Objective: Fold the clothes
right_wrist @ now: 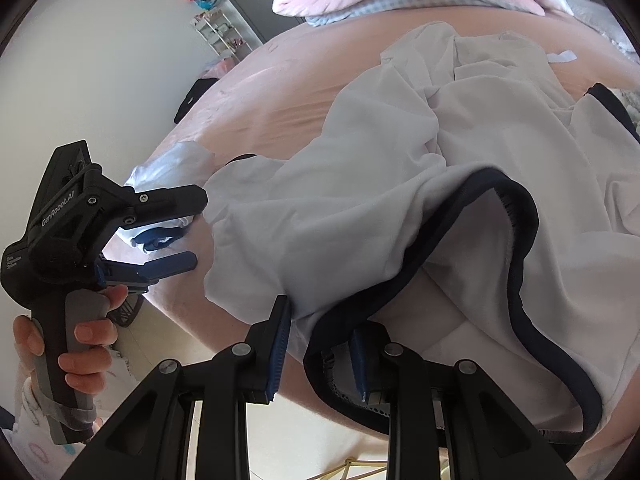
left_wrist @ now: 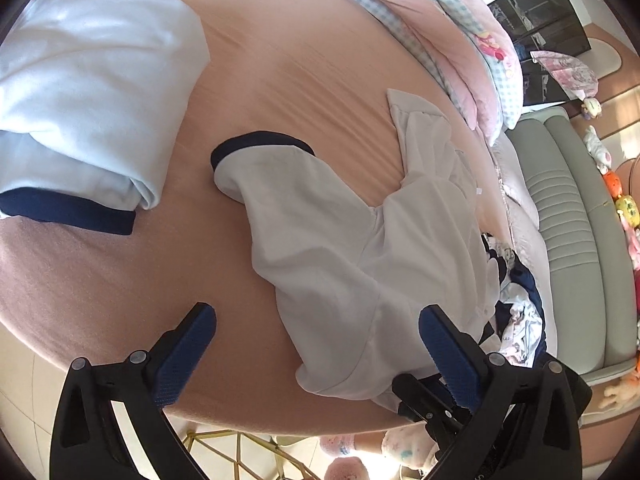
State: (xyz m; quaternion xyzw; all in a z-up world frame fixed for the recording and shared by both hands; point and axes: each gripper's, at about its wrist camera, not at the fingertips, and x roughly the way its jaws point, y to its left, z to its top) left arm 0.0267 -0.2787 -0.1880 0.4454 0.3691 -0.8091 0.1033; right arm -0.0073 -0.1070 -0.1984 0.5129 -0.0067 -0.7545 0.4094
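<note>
A white shirt with navy trim (left_wrist: 332,248) lies crumpled on the pink bed sheet (left_wrist: 280,72), one navy-cuffed sleeve pointing left. My left gripper (left_wrist: 316,344) hovers open above the shirt's near edge, nothing between its blue pads (left_wrist: 184,356). The right wrist view shows the left gripper (right_wrist: 196,230) held in a hand at the bed's edge. My right gripper (right_wrist: 320,348) is shut on the shirt's (right_wrist: 400,184) navy-trimmed hem (right_wrist: 516,216), which rises in a loop off the bed. A folded pale garment (left_wrist: 92,92) with a navy band rests at the far left.
A pink and checked quilt (left_wrist: 452,36) is bunched along the far side. A pile of dark and white clothes (left_wrist: 520,312) sits by the grey padded headboard (left_wrist: 572,240). The bed edge is close below both grippers, above a gold wire frame (left_wrist: 236,456).
</note>
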